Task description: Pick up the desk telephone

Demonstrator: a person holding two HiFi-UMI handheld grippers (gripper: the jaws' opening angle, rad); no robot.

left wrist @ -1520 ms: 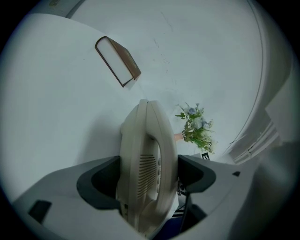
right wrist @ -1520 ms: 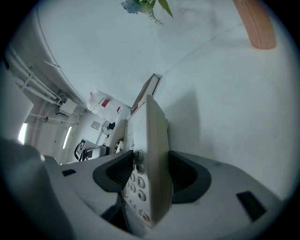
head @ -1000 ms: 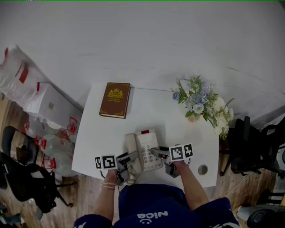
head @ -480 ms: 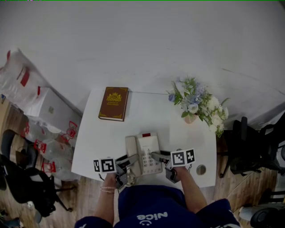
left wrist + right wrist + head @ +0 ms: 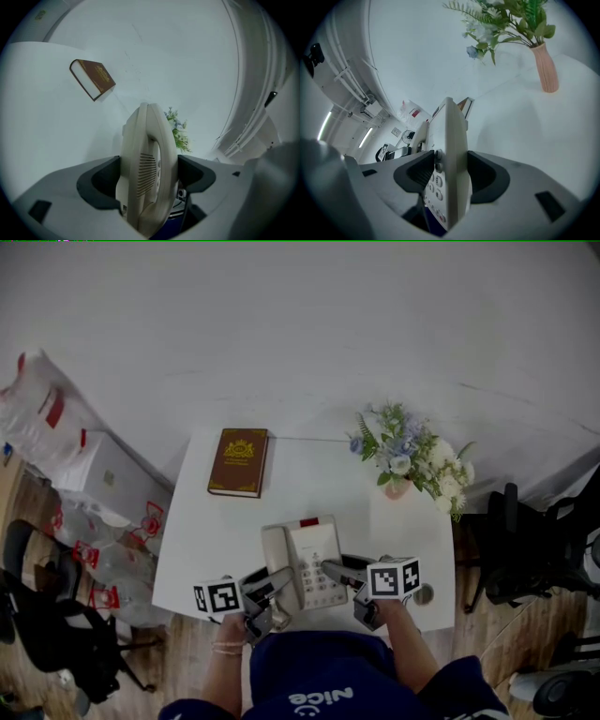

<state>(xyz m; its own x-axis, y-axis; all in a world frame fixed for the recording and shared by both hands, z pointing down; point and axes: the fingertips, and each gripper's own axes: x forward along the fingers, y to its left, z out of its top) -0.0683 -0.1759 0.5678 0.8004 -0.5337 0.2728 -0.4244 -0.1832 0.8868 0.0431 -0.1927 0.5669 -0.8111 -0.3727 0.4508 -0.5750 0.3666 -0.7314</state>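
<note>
Cream phone (image 5: 302,562), white table (image 5: 216,540), brown book (image 5: 238,461), pale flowers (image 5: 408,454).
The phone is cream with a small red patch at its top and light grey keys. The book is dark reddish brown with a gold emblem. The flowers are blue and white among green leaves, in a pinkish vase (image 5: 547,70). The left gripper (image 5: 272,579) and right gripper (image 5: 333,570) are grey with darker pads (image 5: 101,180), and their cubes (image 5: 394,578) are white with black square markers. The bags (image 5: 47,409) are white with red marks. The floor (image 5: 187,662) is brown wood.
</note>
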